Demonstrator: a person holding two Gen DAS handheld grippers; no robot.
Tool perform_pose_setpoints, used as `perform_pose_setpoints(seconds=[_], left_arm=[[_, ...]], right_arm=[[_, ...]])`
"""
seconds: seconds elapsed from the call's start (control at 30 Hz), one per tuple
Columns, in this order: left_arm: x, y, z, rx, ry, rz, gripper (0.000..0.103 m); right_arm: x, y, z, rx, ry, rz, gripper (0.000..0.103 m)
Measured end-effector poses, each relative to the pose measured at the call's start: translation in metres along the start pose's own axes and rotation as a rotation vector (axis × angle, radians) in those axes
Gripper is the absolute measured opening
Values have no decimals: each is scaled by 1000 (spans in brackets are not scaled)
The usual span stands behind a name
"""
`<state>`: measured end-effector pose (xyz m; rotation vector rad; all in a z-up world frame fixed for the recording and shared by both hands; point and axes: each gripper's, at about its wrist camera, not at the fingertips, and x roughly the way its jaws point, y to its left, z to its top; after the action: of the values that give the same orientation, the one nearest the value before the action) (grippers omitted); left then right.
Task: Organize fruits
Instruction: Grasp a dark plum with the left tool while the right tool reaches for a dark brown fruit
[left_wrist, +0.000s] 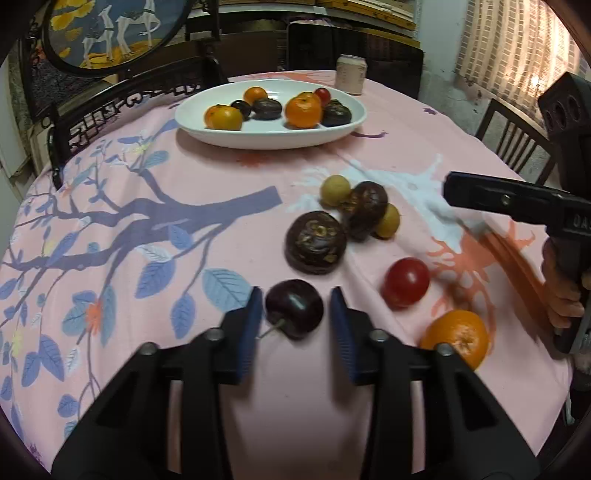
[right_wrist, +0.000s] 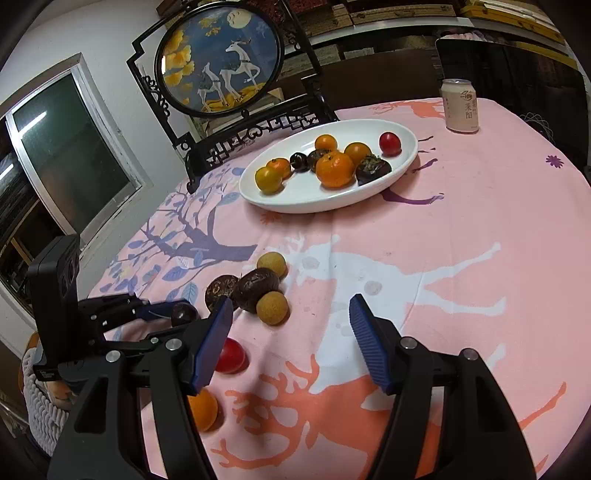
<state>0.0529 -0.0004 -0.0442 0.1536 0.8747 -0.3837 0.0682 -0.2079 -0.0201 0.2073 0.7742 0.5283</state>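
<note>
Left wrist view is showing the left gripper (left_wrist: 294, 308) low over the table (left_wrist: 147, 229), its jaws spread and straddling a dark cherry (left_wrist: 294, 308) with small gaps on each side, not yet pinching. The cherry is looking small, light, glossy and soft, so it is probably calling for a gentle squeeze across its round middle, clear of the thin stem pointing near. Farther off, two dark wrinkled fruits (left_wrist: 316, 242) and two yellow ones are sitting together, a tomato (left_wrist: 406, 282) and a mandarin (left_wrist: 456, 338) are lying to the right, and the plate (left_wrist: 192, 122) at the far side is already holding several fruits. The mandarin is partly hidden by the gripper body.

Right wrist view is showing the right gripper (right_wrist: 291, 321) hovering with jaws wide apart and holding nothing. The cherry (right_wrist: 183, 314) is peeking out at the left, mostly covered by the other tool, and the can (right_wrist: 460, 107) is standing far right.
</note>
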Motion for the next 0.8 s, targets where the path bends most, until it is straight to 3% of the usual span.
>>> perform_pose_setpoints(seconds=[0.3, 0.37, 0.47, 0.53, 0.8], left_arm=[[-2, 2, 1, -15, -9, 11, 31], [-1, 2, 1, -16, -6, 8, 31], [0, 3, 1, -20, 1, 3, 31], [0, 3, 1, -21, 1, 3, 31], [-2, 4, 1, -32, -7, 4, 31]], right_arm=[[26, 37, 4, -146, 28, -37, 59], [38, 44, 5, -175, 56, -53, 45], [52, 47, 5, -212, 83, -89, 43], [53, 45, 8, -204, 79, -68, 33], [40, 38, 11, -164, 36, -40, 31]])
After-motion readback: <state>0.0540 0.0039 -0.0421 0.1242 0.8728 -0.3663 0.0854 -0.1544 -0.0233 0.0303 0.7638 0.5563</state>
